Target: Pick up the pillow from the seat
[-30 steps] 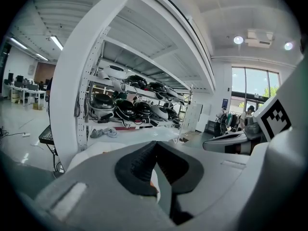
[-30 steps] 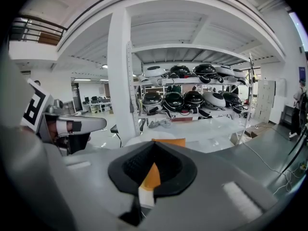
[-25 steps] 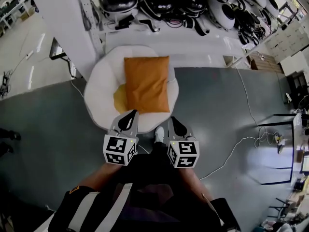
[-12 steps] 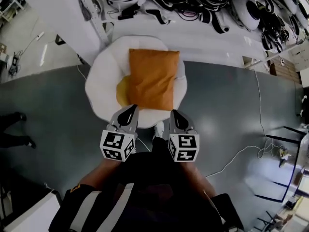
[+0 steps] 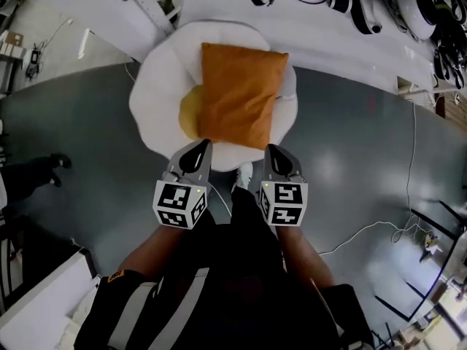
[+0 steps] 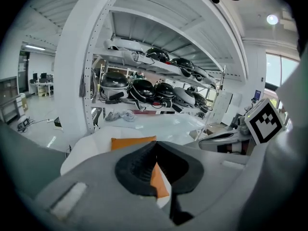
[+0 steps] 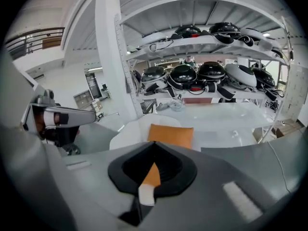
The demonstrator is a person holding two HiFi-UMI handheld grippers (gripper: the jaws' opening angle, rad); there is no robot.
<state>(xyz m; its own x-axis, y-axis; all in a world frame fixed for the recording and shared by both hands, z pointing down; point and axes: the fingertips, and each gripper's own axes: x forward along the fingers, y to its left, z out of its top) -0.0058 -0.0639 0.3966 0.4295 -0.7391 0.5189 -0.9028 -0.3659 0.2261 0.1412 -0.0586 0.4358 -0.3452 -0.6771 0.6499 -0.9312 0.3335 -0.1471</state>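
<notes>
**A:** Where's the pillow?

**B:** The pillow (image 5: 239,93) lies flat on the seat (image 5: 155,97), a bit askew. It covers most of a yellow cushion (image 5: 189,115) that peeks out at its left edge. Its near edge sits just beyond my two claw tips.

**A:** And the claws?

**B:** The left claw (image 5: 197,152) is fully closed with nothing in it. The right claw (image 5: 279,162) is the same, pressed together and empty. Both hover side by side over the seat's front rim, aimed at the pillow.

**A:** What worries you?

**B:** With both claws closed, I'd only shove the pillow back if I pushed in; they need to open first. The fabric looks soft, so I think a shallow pinch at the edge could slip out. A deep bite might catch the cushion underneath and drag it along. If I grab only one side, I expect the pillow to sag and swing.

**A:** Anything in the way?

**B:** Nothing lies between the claws and the pillow. A rack (image 5: 149,9) loaded with helmets (image 7: 185,73) stands close behind the seat, so I'd lift up and towards me. A shoe (image 5: 244,173) rests on the floor (image 5: 350,152) at the seat's front, between the claws. A cable (image 5: 365,232) trails well off to the right, and someone's foot (image 5: 55,162) stands far left.
</notes>
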